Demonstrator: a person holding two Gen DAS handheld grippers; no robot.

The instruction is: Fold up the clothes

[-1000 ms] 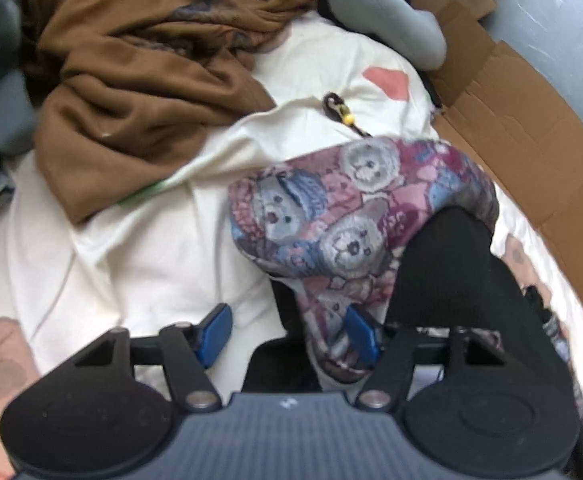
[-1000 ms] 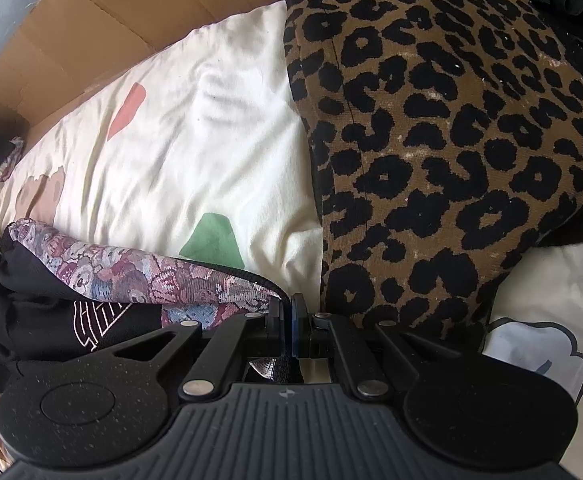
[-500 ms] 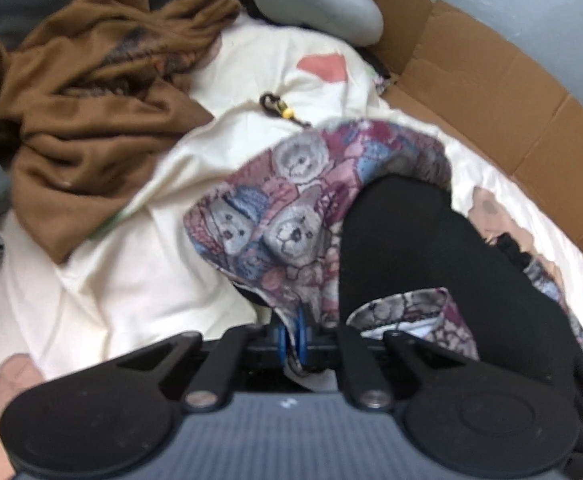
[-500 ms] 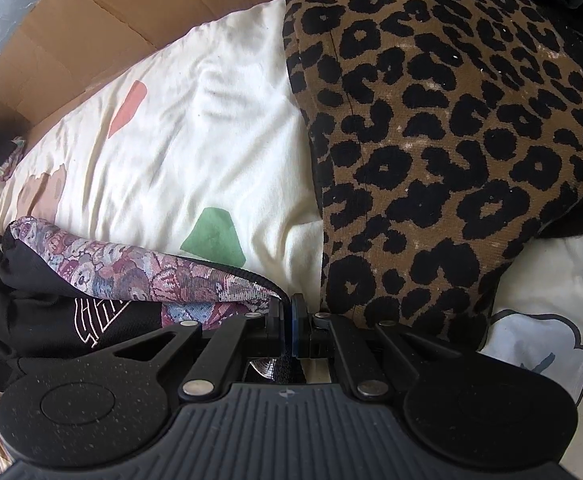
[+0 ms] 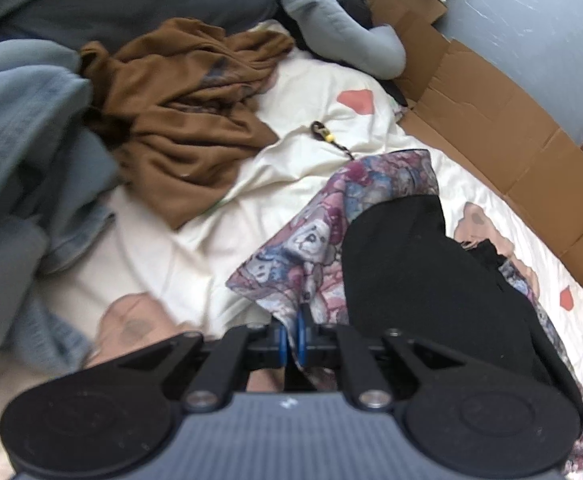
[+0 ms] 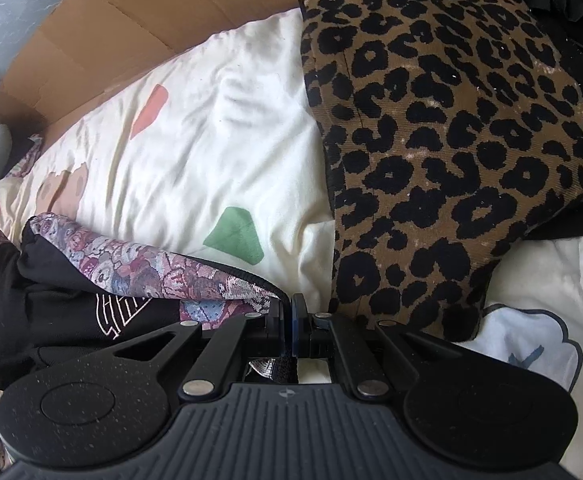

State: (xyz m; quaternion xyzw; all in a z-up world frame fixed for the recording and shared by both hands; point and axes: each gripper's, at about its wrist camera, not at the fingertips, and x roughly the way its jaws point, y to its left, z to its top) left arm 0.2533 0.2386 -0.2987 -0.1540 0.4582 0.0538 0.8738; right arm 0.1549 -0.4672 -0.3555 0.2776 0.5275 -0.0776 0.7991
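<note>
Nearest to us, the left hand-held gripper has its 2 blue pads pressed together on a corner of the garment, a black piece with a bear-patterned lining. In the other view the right hand-held gripper is closed on another edge of the same garment, where the patterned hem runs straight into its jaws. So we hold the piece at 2 points, and it lies on the bed between them, partly bunched, with the lining turned outward.

To do this step well, we judge that both hands should lift together and draw gently apart until the held edge is taut, then lay it down flat before any fold. We pull evenly; a thin pinch like this could slip if one side tugs harder. We keep the cloth low over the sheet so that it does not drag.

Farther out, a small keyring lies on the sheet just beyond the garment, and a brown garment is heaped near it; we steer clear of both. On the right side, the leopard pillow sits just beside the gripper, so we spread toward the bare sheet. Cardboard lines the far edge.
</note>
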